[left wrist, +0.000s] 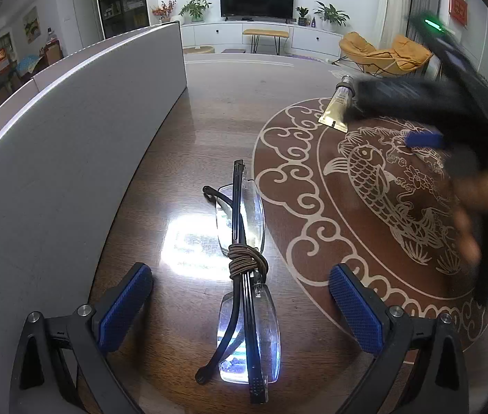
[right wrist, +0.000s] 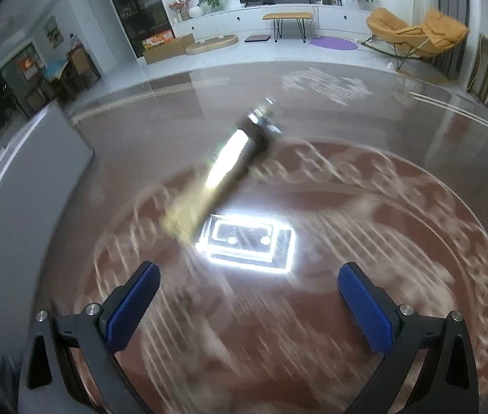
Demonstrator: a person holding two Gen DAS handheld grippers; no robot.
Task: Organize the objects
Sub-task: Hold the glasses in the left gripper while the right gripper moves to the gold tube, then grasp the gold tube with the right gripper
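Across both views spreads a glossy brown worktop (left wrist: 188, 131) inlaid with a pale ring of cloud scrolls and a fish, and along the left of the frame stands a tall grey panel (left wrist: 54, 158). Next in size, the left gripper (left wrist: 240, 300) sits at the bottom of its view with its blue-padded fingers (left wrist: 125, 307) spread wide and holding nothing. Folded glasses (left wrist: 244, 276), bound at the middle with a brown cord (left wrist: 247, 262), lie flat on the worktop between those fingers, clear of both pads, running from the bottom centre up towards mid-frame. The right gripper (right wrist: 249, 305) likewise has its fingers (right wrist: 133, 305) apart and empty; the view is smeared by motion. A gold tube (right wrist: 223, 169) with a silver cap lies slanted on the worktop above and left of centre, well beyond the fingertips.
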